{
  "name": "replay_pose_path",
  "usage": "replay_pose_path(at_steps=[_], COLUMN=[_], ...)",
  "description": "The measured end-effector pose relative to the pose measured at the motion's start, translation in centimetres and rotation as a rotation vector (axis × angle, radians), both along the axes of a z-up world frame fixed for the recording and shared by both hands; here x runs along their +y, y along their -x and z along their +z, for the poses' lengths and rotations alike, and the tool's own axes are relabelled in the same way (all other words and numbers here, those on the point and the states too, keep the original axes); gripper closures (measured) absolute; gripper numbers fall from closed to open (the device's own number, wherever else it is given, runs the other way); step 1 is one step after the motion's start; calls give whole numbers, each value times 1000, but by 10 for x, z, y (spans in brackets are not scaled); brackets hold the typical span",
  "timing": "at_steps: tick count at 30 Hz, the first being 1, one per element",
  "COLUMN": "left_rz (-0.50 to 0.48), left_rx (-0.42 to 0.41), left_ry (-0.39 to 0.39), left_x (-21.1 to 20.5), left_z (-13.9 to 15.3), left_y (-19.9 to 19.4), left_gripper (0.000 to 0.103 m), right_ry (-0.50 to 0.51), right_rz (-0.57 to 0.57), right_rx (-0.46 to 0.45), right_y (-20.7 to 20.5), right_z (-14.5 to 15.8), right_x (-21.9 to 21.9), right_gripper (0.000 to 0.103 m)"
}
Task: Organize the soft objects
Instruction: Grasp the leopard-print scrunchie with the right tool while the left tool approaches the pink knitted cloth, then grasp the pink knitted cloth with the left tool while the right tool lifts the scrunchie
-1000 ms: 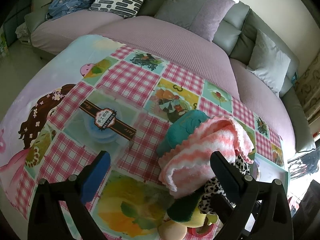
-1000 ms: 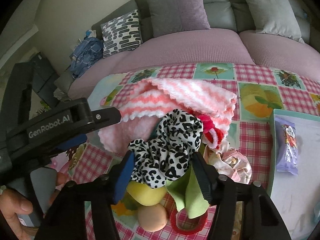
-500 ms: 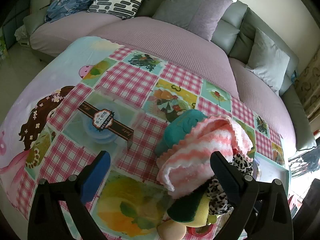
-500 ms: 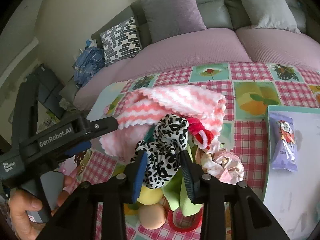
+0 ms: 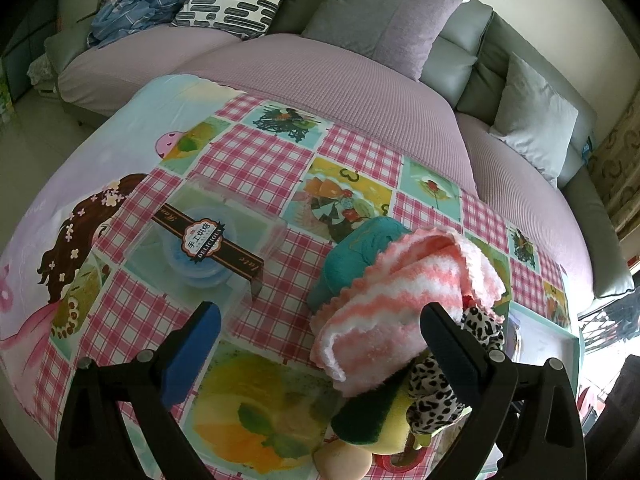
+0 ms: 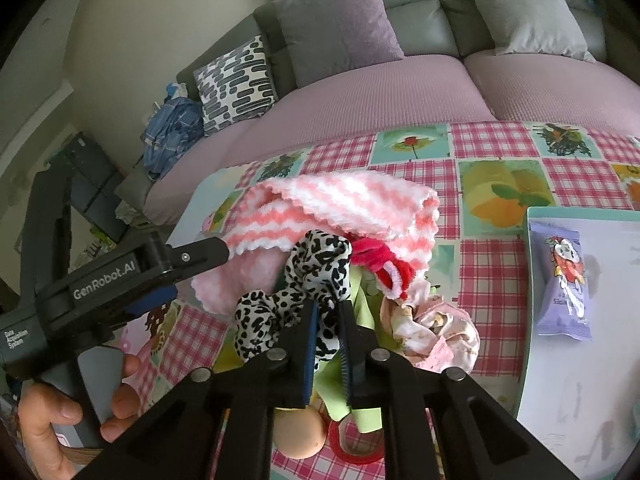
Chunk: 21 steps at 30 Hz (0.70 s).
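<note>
Right tongs: pressed together, pinching leopard-print scrunchie atop pile, mid-surface. Left tongs: spread, hovering beside striped pink cloth.

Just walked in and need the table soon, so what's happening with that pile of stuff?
A person is sorting a heap of soft things on the checked tablecloth. The right gripper has shut on the leopard-print scrunchie at the front of the heap. The left gripper hangs open by the pink-and-white striped cloth, holding nothing. The clear plastic box sits apart from the pile.
</note>
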<state>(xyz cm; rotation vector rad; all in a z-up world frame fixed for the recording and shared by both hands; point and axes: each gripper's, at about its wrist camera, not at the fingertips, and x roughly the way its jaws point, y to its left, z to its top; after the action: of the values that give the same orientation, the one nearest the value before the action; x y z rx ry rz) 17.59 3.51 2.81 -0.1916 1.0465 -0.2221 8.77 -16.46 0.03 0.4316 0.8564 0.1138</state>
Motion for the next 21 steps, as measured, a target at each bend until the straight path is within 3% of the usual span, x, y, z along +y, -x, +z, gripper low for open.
replay_pose_path(at_steps=[5,21], left_rz=[-1,-29], left_rx=[-5,-42], left_ry=[0,-14], left_x=[0,-10], left_z=[1,7], left_y=[1,4], left_gripper=[3,3], right_ry=[-3,-19], right_rz=[-2,-74], right_rx=[-24,-134], right_y=[4,28], right_z=[7,39], right_x=[-3,-31], right_gripper=[98,98])
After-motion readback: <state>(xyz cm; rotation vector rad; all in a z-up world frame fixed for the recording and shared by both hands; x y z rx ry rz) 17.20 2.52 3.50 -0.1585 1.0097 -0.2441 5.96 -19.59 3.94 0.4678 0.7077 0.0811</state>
